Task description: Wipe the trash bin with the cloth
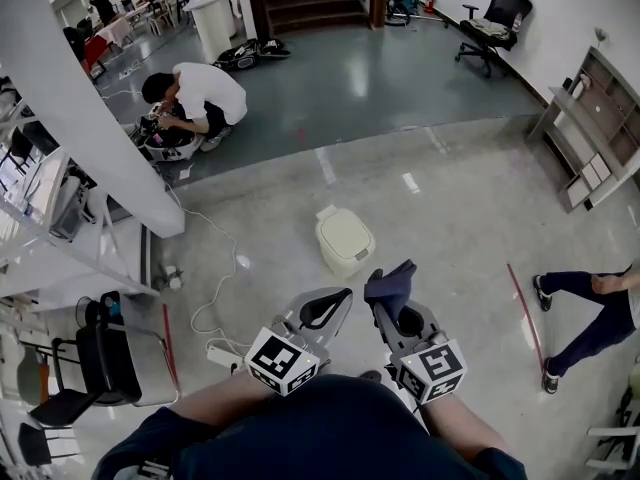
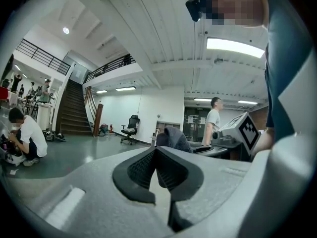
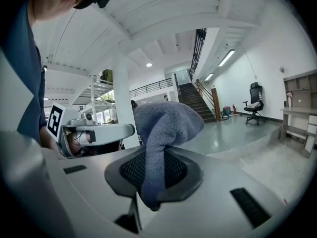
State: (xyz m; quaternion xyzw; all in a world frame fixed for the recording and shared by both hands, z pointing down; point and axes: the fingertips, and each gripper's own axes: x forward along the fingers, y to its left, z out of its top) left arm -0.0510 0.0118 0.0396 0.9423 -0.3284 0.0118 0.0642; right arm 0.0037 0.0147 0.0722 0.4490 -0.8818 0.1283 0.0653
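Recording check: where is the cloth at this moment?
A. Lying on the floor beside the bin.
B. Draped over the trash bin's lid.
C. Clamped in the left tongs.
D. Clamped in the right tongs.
D: the right gripper view shows the cloth pinched between the right tongs, while the trash bin stands apart on the floor ahead, its lid bare.
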